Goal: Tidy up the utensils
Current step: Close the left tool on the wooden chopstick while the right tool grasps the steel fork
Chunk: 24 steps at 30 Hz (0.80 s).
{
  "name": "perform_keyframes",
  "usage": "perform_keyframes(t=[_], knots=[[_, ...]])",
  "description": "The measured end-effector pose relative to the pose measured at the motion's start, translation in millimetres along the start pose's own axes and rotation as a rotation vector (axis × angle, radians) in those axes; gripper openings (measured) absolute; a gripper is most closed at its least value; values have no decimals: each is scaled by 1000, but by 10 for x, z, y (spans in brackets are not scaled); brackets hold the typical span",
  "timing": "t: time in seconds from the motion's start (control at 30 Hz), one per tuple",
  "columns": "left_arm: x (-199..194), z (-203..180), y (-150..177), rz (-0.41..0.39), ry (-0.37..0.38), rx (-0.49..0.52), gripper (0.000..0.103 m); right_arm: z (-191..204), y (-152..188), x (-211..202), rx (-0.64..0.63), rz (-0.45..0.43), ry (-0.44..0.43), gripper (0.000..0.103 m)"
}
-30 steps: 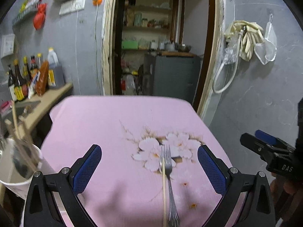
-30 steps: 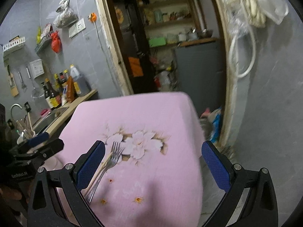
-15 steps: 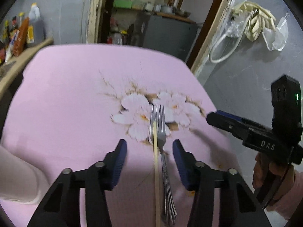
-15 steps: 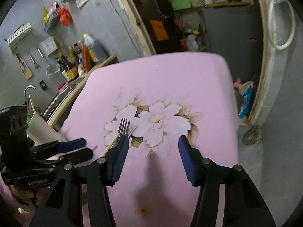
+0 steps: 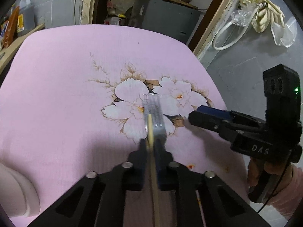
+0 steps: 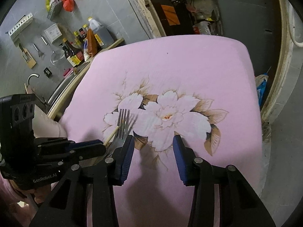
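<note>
Fork of thin silver metal beside a pale wooden chopstick, both pinched mid-shaft in my closed left gripper over the pink flowered cloth: stiff, light, probably slippery, best held at the handle; my right gripper is open, empty.

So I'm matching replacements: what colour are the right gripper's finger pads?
Dark blue pads on black fingers, clearest in the right wrist view.

White letters "DAS" stand on the black body of the right claw, seen from the left wrist. "GenRobot.AI" stands on the black body of the left claw, seen from the right wrist. Bottle labels are illegible.
</note>
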<state>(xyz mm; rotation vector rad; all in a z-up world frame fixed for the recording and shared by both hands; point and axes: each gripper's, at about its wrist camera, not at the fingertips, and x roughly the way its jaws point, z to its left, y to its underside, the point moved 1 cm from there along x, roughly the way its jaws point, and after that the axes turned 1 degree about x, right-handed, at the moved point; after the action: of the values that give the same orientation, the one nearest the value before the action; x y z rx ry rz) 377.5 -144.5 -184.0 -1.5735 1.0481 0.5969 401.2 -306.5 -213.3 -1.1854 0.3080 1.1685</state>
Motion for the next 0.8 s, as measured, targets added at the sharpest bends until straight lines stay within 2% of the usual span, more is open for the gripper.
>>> perform_keyframes(t=[0.2, 0.67, 0.8], knots=[[-41, 98, 14, -11, 31, -43, 5, 36, -107, 120, -32, 41, -44, 38], [-63, 272, 41, 21, -21, -84, 6, 200, -389, 397, -149, 128, -150, 34], [-52, 268, 14, 63, -15, -91, 6, 239, -421, 456, -172, 167, -183, 21]])
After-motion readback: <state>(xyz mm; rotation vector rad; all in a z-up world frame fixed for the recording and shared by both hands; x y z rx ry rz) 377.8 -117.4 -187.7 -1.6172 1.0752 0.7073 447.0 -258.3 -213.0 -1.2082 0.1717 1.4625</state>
